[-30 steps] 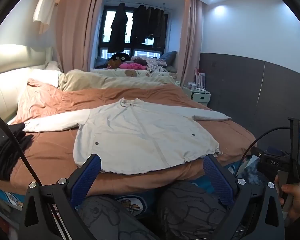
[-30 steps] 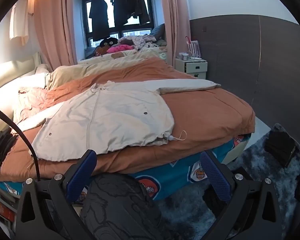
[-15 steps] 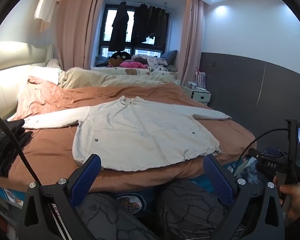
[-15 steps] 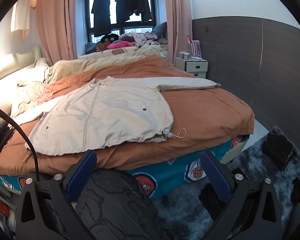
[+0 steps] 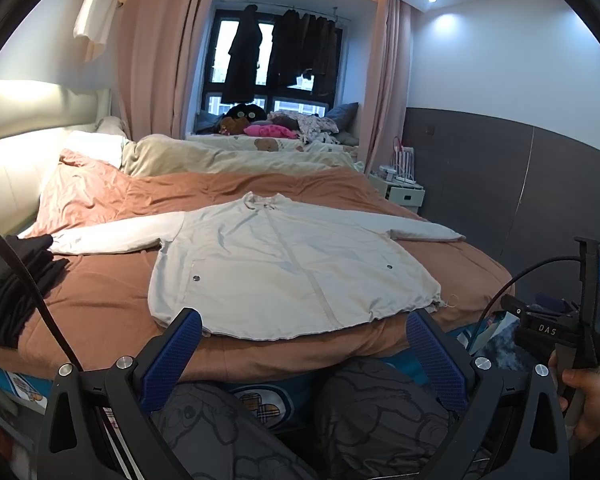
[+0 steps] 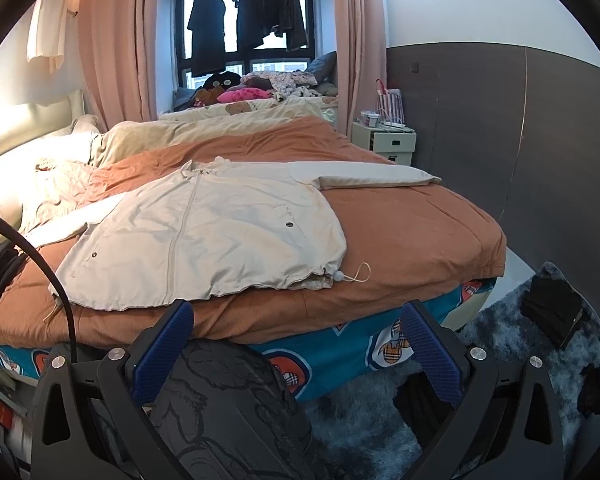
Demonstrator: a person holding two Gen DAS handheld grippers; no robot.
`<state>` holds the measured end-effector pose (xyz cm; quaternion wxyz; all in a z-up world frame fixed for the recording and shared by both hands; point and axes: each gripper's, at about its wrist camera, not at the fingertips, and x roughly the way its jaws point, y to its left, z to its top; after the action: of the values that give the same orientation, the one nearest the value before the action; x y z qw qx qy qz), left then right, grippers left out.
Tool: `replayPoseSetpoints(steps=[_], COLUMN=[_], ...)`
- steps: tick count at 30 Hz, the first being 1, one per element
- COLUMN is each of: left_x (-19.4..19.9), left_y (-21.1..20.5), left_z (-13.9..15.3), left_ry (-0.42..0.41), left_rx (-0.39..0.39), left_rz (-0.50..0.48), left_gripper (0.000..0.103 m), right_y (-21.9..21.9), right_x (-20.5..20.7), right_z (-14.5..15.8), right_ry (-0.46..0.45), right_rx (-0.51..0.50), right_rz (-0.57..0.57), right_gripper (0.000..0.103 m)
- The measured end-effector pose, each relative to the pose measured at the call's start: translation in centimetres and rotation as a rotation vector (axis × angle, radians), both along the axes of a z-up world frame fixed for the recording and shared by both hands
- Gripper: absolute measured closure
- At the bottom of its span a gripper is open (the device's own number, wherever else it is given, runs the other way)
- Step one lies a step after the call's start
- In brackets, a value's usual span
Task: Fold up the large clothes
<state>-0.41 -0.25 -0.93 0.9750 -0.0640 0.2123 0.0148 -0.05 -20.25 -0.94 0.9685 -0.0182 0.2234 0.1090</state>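
A bedroom is filling both views, with a bed (image 5: 100,300) under a rust-orange cover taking up the middle and a curtained window behind it. A large cream jacket (image 5: 284,264) is lying flat and face up on that cover, zipped, collar toward the window and drawstring hem toward the near edge of the bed, so its long axis is running straight away from the tools. Its sleeves are spreading out to either side of the body.

The left tool (image 5: 304,340) is hovering wide apart just short of the hem, lined up roughly with the jacket's centre zip. The right tool (image 6: 296,326) is hanging equally wide, holding nothing, off the jacket's right hem corner, where the drawstring toggle (image 6: 339,276) is lying on the cover. Each tool seems nearer its own hem corner and sleeve, so either side could start the fold.

No containers are in play; a dark pile of clothes (image 5: 12,280) is sitting left of the jacket's left sleeve.
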Motion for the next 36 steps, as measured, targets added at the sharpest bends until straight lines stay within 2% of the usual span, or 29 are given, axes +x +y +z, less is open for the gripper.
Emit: replayPoseSetpoints(steps=[24,36], left_x=[0.04,-0.28], left_y=[0.28,0.30], left_z=[-0.34,-0.83], left_ry=[-0.003,0.003], left_rx=[-0.012,-0.007], left_rz=[-0.007,0.002], left_gripper=[0.001,0.001], right_y=[-0.07,-0.06], right_x=[-0.76,-0.73], right_z=[0.06,-0.10], right_ry=[-0.042,-0.056], right_rx=[-0.031,-0.014], right_rz=[0.020,0.030], right_gripper=[0.000,0.000])
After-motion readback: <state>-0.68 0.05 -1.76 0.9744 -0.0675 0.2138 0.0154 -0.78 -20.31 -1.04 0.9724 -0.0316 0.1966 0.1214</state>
